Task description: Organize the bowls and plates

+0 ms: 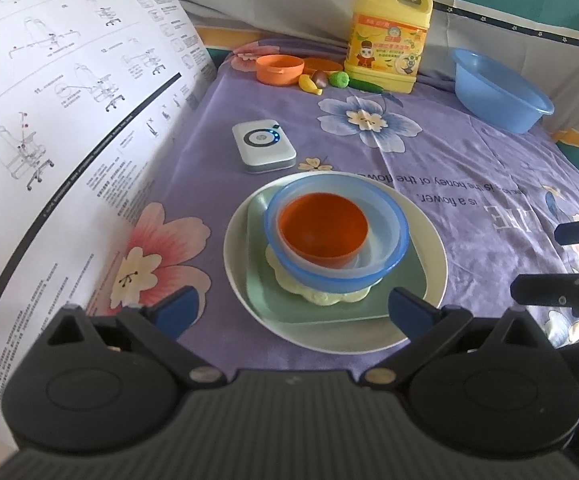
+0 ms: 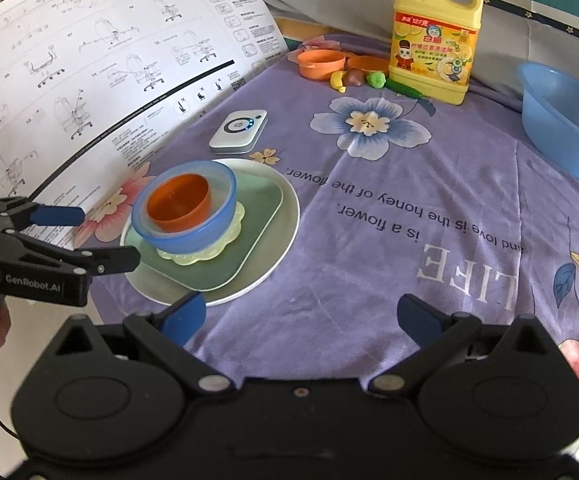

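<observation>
In the left wrist view my left gripper (image 1: 292,306) stands wide open and empty, its two blue-tipped fingers (image 1: 177,307) spread on either side of the near edge of a stack at the middle of the frame. The stack sits on the purple flowered cloth (image 1: 469,240) that covers the table: a round pale plate (image 1: 435,276) at the bottom, a green square plate (image 1: 257,292) on it, a yellow scalloped saucer (image 1: 321,298) on that, then a blue bowl (image 1: 329,276) with an orange bowl (image 1: 323,228) nested inside. In the right wrist view my right gripper (image 2: 301,316) is also wide open with nothing between its fingers, held above bare cloth at the lower middle of the frame, with the stack off to its left. In that view the left gripper shows at the left edge, close to the stack's left side; whether it touches the plates I cannot tell. Just beyond the stack lies a small white device (image 1: 264,146) with a ring of blue lights. Toward the top of the frame stand a yellow detergent jug (image 1: 387,36), an orange cup (image 1: 279,68) and several small toy fruits (image 1: 310,83) beside them. A blue basin (image 1: 497,92) sits at the upper right. A large printed instruction sheet (image 1: 69,100) fills the left side of both views.
</observation>
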{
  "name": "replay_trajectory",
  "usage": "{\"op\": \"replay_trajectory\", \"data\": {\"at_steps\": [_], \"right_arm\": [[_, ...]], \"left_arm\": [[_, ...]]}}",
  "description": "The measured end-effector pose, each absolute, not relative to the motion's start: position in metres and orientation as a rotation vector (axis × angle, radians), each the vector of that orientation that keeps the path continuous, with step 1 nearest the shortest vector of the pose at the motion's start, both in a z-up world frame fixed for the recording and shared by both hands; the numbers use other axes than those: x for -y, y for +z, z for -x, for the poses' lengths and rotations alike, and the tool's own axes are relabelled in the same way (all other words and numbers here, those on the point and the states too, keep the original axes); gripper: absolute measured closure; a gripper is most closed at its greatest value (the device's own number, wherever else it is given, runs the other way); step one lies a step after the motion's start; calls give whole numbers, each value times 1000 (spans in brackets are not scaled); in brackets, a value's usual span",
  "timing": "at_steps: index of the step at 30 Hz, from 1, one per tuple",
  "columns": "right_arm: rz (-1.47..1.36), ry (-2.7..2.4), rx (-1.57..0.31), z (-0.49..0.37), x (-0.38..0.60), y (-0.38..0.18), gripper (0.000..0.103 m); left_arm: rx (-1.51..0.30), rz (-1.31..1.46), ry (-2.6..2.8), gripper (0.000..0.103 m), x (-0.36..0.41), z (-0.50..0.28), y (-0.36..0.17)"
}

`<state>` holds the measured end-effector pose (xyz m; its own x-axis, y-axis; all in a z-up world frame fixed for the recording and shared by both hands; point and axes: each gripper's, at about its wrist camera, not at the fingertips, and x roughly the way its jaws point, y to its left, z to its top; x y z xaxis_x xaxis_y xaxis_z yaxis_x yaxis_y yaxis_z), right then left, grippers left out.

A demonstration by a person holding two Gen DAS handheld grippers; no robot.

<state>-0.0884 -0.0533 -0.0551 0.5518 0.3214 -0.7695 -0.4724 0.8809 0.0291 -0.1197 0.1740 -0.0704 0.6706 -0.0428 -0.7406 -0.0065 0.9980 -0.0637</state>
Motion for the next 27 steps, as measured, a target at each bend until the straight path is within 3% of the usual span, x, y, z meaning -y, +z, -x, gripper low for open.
{"op": "replay_trajectory", "data": {"at_steps": [27], "right_arm": [[189,469,-874,86,54,-58,0]], "left_arm": [[-840,31,-20,0,-172,114,-68]]}}
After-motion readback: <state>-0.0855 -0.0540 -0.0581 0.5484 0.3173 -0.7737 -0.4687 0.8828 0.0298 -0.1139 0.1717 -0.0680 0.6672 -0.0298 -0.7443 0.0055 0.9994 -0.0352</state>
